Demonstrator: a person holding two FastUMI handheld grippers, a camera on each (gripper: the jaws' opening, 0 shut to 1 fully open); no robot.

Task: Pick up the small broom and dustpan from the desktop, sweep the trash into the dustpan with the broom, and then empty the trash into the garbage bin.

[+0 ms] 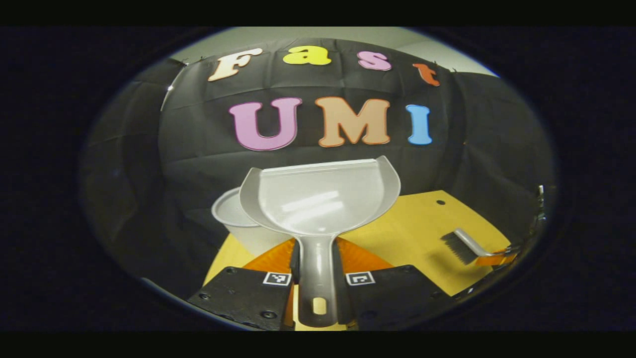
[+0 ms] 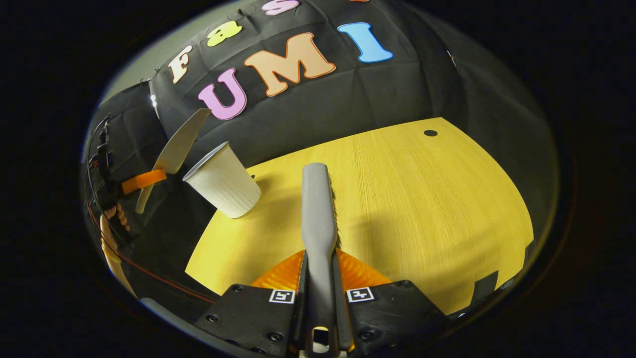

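Observation:
My left gripper (image 1: 318, 271) is shut on the handle of the grey dustpan (image 1: 318, 199). The pan is raised, its scoop facing me, above and just right of a white paper cup (image 1: 233, 214). At the right edge of the left gripper view the small grey broom (image 1: 464, 243) hangs bristles-down over the table in my right gripper (image 1: 502, 258). In the right gripper view my right gripper (image 2: 319, 278) is shut on the broom (image 2: 318, 209), which points forward over the table. The dustpan (image 2: 176, 144) appears edge-on, tilted above the cup (image 2: 223, 181) and held by the left gripper (image 2: 141, 181).
The yellow wooden table (image 2: 422, 199) has a small dark hole (image 2: 430, 133) near its far edge. The cup stands at the table's left corner. Black cloth walls close in the booth behind and beside the table.

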